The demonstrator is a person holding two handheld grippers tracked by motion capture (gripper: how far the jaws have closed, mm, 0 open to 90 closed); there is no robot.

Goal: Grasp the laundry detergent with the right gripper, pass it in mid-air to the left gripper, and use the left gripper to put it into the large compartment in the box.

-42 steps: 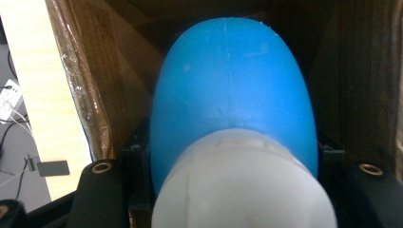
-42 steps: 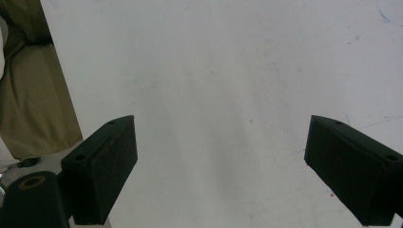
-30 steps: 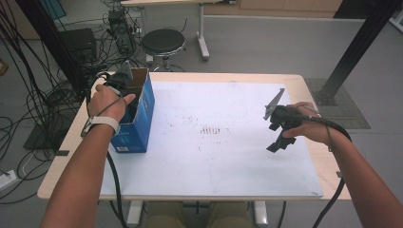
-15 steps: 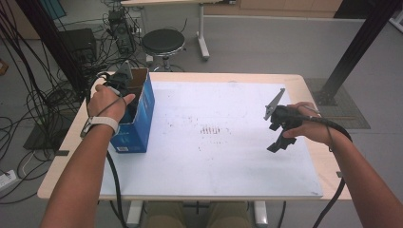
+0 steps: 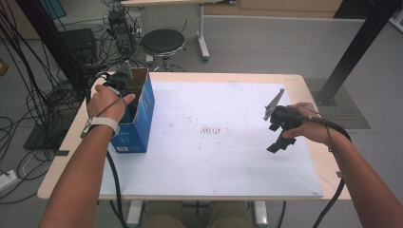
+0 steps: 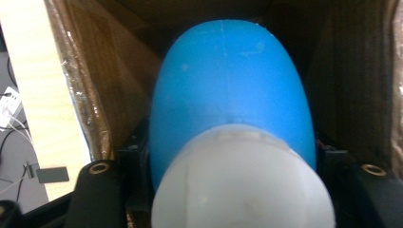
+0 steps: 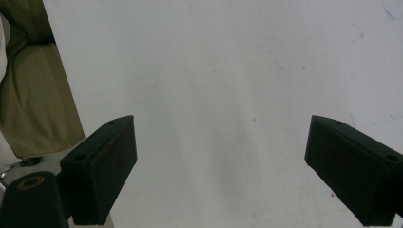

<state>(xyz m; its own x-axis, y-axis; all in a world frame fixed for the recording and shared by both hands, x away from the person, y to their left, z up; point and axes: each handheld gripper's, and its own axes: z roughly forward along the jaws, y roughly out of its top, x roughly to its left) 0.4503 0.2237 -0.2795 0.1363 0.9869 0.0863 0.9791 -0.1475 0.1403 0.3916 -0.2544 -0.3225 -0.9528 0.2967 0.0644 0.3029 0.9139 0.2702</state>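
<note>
A smooth blue object with a white rounded end (image 6: 233, 85) sits between the jaws of my left gripper (image 6: 233, 156), inside a brown cardboard interior. Its sides lie against both jaws, which have just been opening slightly. In the high view my left hand reaches down into the open blue box (image 5: 140, 121) at the table's left edge, and the gripper's tips are hidden inside it. My right gripper (image 5: 278, 137) hovers over the white sheet (image 5: 214, 161) at the right, open. Its black jaws (image 7: 221, 166) stand wide apart with nothing between them.
The wooden table (image 5: 304, 83) carries the white sheet across most of its top. A round stool (image 5: 163, 42) and tangled cables (image 5: 52, 95) lie behind and to the left. A black post (image 5: 354, 47) rises at the far right.
</note>
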